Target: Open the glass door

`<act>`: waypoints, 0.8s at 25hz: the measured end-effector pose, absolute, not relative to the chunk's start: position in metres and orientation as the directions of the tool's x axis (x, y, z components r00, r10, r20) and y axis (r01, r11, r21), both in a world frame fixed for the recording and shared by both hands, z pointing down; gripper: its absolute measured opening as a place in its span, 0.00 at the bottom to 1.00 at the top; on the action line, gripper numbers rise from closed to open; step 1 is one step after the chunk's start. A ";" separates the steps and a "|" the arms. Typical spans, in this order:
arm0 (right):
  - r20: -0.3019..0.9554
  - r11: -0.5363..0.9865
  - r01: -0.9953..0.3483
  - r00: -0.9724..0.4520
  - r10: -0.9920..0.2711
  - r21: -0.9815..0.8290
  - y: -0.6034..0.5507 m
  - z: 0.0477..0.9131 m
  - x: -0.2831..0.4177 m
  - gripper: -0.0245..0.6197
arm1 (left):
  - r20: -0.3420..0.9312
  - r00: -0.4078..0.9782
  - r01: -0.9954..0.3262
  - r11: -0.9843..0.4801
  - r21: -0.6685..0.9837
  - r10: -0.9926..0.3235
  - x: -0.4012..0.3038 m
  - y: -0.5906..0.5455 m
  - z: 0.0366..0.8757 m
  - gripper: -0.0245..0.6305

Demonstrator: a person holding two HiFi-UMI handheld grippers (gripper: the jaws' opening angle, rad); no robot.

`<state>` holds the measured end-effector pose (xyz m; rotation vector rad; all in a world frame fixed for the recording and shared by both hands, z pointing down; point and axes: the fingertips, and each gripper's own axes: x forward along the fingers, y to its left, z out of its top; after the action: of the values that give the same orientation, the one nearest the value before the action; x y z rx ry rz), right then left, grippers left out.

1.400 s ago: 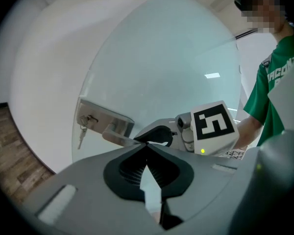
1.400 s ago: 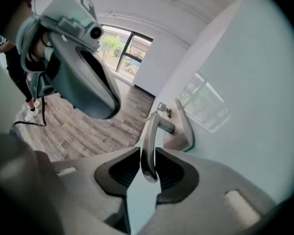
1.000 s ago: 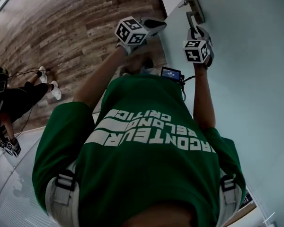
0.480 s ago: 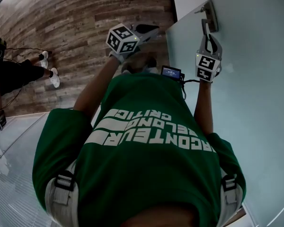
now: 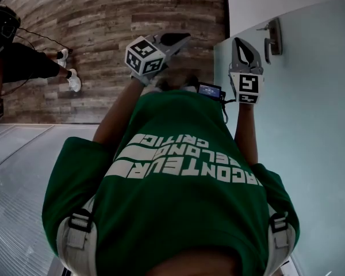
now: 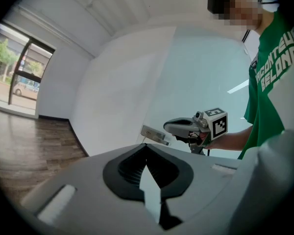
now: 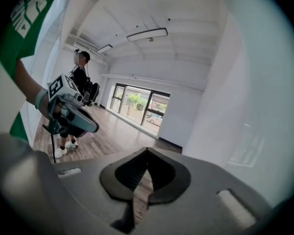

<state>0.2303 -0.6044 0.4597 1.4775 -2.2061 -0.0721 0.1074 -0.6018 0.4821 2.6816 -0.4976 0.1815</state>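
Both pairs of fingers are closed with nothing between them. In the right gripper view the fingers (image 7: 179, 180) of your right gripper (image 7: 147, 152) meet at the tips, and only floor shows through the gap behind them. The left gripper view shows the same on your left gripper (image 6: 147, 147). From the head view, your right gripper (image 5: 237, 41) points up alongside the door handle (image 5: 273, 39), near it but apart from it, on the side toward the door's free edge. Your left gripper (image 5: 180, 38) lies farther from the handle, past that edge and over the wooden floor (image 5: 103, 27). The glass door (image 5: 310, 131) is the pale frosted pane that carries the handle and spreads away from it on the far side. Whether it is latched I cannot tell. The step in hand looks like taking hold of the handle, so part the right fingers before you close in. Slide them across the lever rather than nosing the tips at it, and clamp out toward its free end, where a press should turn it most easily. Smooth metal is likely to slip, so seat the grip fully before loading it, then follow the door's swing instead of dragging straight back. Keep the gripper body off the glass and hold your left gripper clear of the door's edge. Another person (image 5: 23, 62) stands well away from the handle.
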 end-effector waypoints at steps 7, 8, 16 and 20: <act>0.345 0.601 -0.763 -0.512 -0.786 0.236 -0.602 0.457 0.141 0.03 | 0.208 0.880 -0.473 -0.816 0.332 -0.426 0.044 -0.604 0.483 0.04; 0.344 0.615 -0.752 -0.527 -0.777 0.236 -0.601 0.456 0.131 0.03 | 0.209 0.875 -0.484 -0.811 0.330 -0.437 0.036 -0.603 0.483 0.04; 0.323 0.644 -0.744 -0.575 -0.752 0.175 -0.588 0.450 0.083 0.03 | 0.222 0.836 -0.547 -0.793 0.268 -0.502 -0.011 -0.587 0.480 0.04; 0.324 0.681 -0.711 -0.612 -0.722 0.174 -0.591 0.455 0.070 0.03 | 0.215 0.806 -0.592 -0.765 0.255 -0.552 -0.025 -0.589 0.481 0.04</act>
<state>0.0698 -0.5908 0.4547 1.1235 -2.5275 -0.0392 -0.0248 -0.5890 0.4809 2.6822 -0.8729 0.1821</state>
